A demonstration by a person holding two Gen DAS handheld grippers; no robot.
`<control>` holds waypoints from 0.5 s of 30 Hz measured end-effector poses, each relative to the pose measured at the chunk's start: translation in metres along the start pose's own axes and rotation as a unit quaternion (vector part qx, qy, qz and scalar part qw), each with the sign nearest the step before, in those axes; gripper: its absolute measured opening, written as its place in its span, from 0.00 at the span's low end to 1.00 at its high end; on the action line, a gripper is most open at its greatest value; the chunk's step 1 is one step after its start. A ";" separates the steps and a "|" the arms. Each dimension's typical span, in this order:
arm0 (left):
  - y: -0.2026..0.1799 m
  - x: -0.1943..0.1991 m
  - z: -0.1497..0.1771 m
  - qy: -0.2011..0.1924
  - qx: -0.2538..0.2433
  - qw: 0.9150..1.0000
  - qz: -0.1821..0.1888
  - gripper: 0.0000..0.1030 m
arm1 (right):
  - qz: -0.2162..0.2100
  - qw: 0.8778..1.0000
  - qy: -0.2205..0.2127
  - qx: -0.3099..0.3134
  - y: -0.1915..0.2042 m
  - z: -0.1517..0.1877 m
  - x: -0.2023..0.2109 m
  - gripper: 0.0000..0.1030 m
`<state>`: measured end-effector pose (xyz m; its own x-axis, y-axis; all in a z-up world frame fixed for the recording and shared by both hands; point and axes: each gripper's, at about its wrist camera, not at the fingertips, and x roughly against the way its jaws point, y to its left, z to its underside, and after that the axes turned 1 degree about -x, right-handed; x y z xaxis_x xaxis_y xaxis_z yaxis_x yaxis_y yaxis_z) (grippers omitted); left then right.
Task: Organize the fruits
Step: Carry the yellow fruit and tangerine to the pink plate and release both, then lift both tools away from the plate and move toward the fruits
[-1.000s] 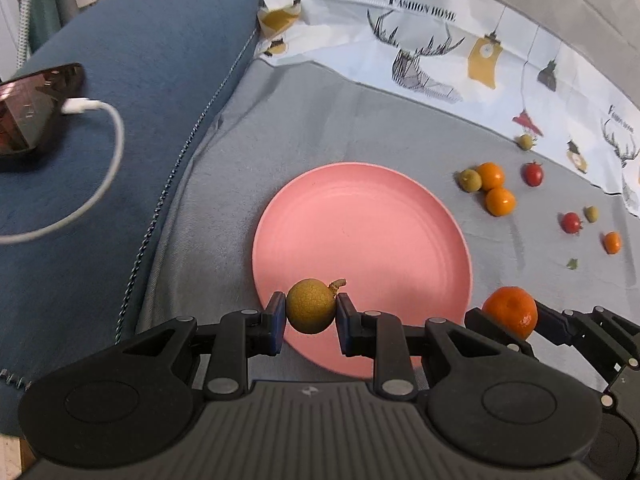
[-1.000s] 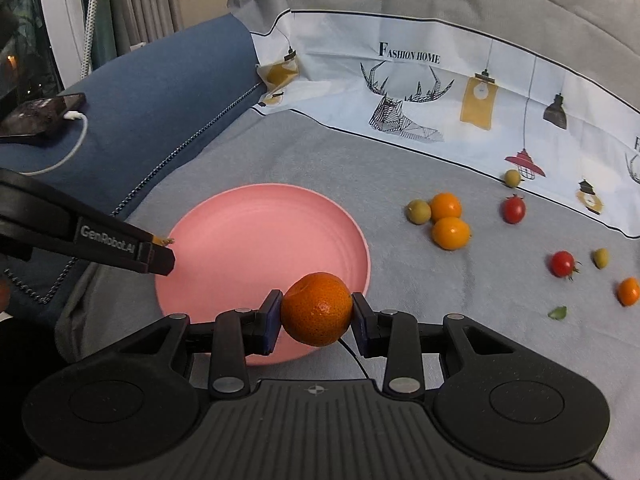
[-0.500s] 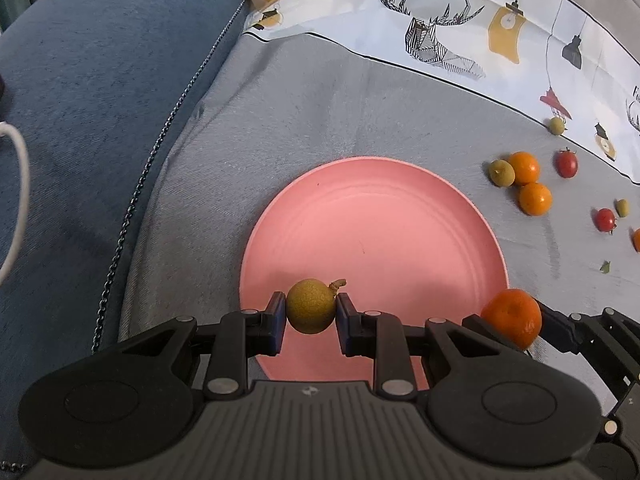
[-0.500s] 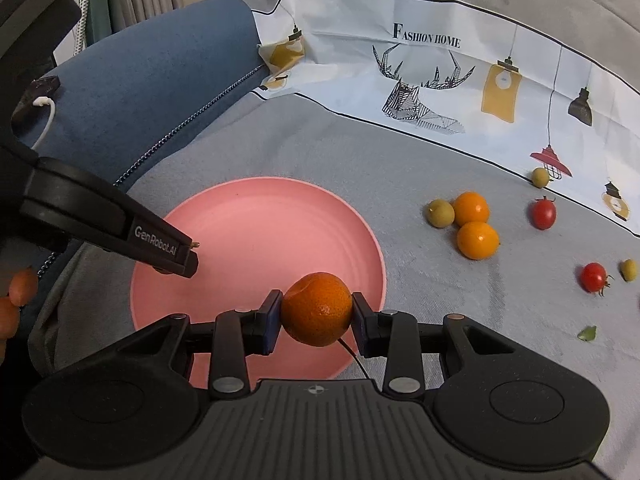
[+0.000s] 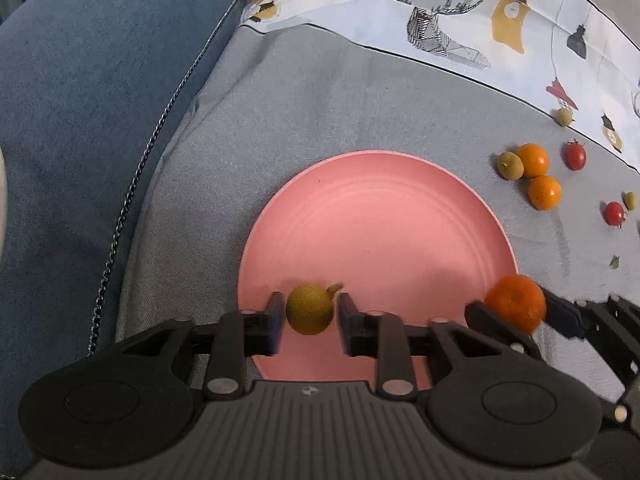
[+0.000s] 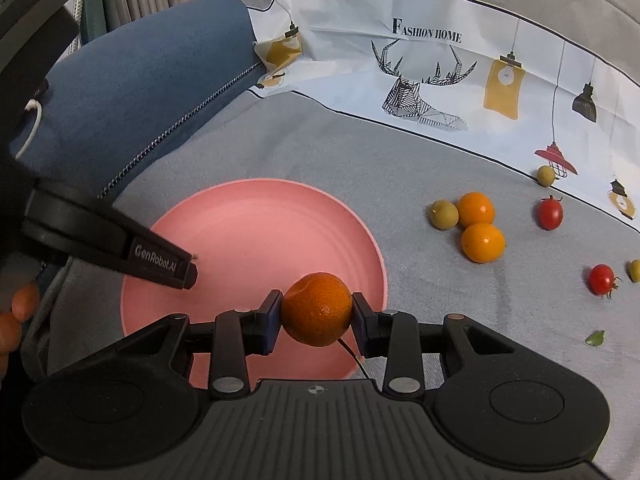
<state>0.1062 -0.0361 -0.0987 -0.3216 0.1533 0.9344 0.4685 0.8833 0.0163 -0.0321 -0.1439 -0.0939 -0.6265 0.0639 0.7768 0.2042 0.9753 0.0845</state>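
Note:
A pink plate (image 5: pixel 380 220) lies on grey cloth; it also shows in the right wrist view (image 6: pixel 256 236). My left gripper (image 5: pixel 310 316) is over the plate's near edge. Its jaws have parted and a small gap shows on each side of the blurred green-brown fruit (image 5: pixel 310 309) between them. My right gripper (image 6: pixel 316 312) is shut on a mandarin (image 6: pixel 317 309) above the plate's near right rim. That mandarin also shows in the left wrist view (image 5: pixel 516 302). The left gripper shows from the side in the right wrist view (image 6: pixel 188 268).
Loose fruit lies right of the plate: two small oranges (image 6: pixel 476 210) (image 6: pixel 482 242), green fruits (image 6: pixel 444 214), cherry tomatoes (image 6: pixel 550 213) (image 6: pixel 601 279). A printed white cloth (image 6: pixel 440 80) lines the back. A blue cushion (image 5: pixel 80 120) rises at the left.
Both grippers moved forward over the plate. The left jaws have just opened a little and the green-brown fruit is blurred, slipping free. The right gripper keeps its mandarin.

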 end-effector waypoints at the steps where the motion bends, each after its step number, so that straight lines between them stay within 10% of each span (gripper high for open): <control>1: 0.000 0.002 -0.001 0.003 0.001 1.000 0.004 0.83 | 0.000 1.000 -0.006 -0.004 -0.001 -0.001 0.001 0.52; 6: 0.007 0.025 -0.003 -0.012 0.007 0.999 -0.031 1.00 | 0.034 0.999 -0.031 -0.016 -0.012 -0.006 0.024 0.84; 15: 0.002 0.125 0.007 -0.018 -0.012 1.000 -0.014 1.00 | 0.069 0.992 -0.051 -0.089 -0.047 0.014 0.111 0.85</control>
<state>0.0610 -0.0116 0.0159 -0.3651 0.1445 0.9197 0.4780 0.8768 0.0520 -0.1221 -0.1800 -0.0204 -0.6547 0.2241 0.7220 0.4169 0.9037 0.0976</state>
